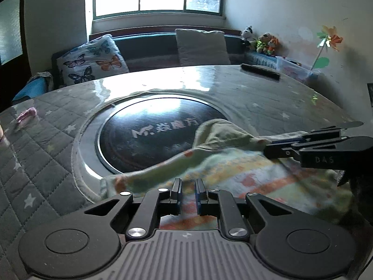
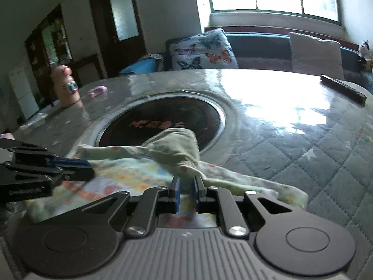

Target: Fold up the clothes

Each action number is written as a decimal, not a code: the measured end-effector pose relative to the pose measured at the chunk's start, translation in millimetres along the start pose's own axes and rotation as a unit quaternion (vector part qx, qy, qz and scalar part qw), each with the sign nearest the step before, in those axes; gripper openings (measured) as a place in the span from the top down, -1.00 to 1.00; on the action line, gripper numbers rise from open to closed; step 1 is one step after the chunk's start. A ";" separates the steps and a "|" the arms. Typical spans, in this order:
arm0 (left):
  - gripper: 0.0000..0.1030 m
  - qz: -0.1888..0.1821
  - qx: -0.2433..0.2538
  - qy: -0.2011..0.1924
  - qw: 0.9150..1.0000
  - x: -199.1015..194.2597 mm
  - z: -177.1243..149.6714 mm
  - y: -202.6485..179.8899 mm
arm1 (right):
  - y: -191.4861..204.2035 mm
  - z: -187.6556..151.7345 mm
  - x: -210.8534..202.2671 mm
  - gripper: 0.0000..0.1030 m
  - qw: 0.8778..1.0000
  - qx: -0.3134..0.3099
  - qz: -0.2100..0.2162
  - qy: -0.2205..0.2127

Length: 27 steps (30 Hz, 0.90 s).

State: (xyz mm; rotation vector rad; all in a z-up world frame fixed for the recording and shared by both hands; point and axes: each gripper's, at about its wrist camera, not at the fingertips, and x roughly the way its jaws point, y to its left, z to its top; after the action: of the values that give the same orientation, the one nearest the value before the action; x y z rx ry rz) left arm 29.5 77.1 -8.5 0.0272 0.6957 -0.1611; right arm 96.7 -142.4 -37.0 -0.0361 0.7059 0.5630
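Quilted table (image 1: 46, 163) bears a garment (image 1: 233, 163); right gripper (image 2: 186, 182) pinches its bunched fold, lifting it; left gripper (image 1: 188, 184) hangs slightly parted, empty.

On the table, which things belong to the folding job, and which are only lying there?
For the job:
- patterned garment
- left gripper
- right gripper

Only lying about:
- pink item
- dark flat bar
- pink bottle
- round dark plate in the table's middle

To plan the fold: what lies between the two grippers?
Only the patterned garment spans from left gripper to right gripper; both wrist views show it.
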 end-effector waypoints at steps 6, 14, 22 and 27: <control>0.73 0.023 -0.023 0.006 0.999 11.2 4.4 20.6 | -7.2 4.7 3.2 0.80 1.000 0.018 -0.007 -0.001; 0.73 0.030 -0.040 0.005 0.999 12.5 9.3 30.2 | -18.5 2.8 -18.7 0.79 0.999 0.033 -0.020 -0.021; 0.73 0.010 -0.022 0.001 1.000 22.1 19.8 8.9 | -37.9 -8.9 -23.1 0.81 0.998 0.043 -0.053 -0.008; 0.73 0.020 -0.029 0.014 0.999 35.9 22.4 11.0 | -37.2 -7.7 -23.5 0.80 0.998 0.039 -0.051 -0.012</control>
State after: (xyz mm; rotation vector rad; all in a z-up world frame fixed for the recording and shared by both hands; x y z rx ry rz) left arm 72.5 81.2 -14.5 -0.0127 0.7263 -0.1017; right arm 96.1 -186.9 -34.0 0.0082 0.6985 0.4372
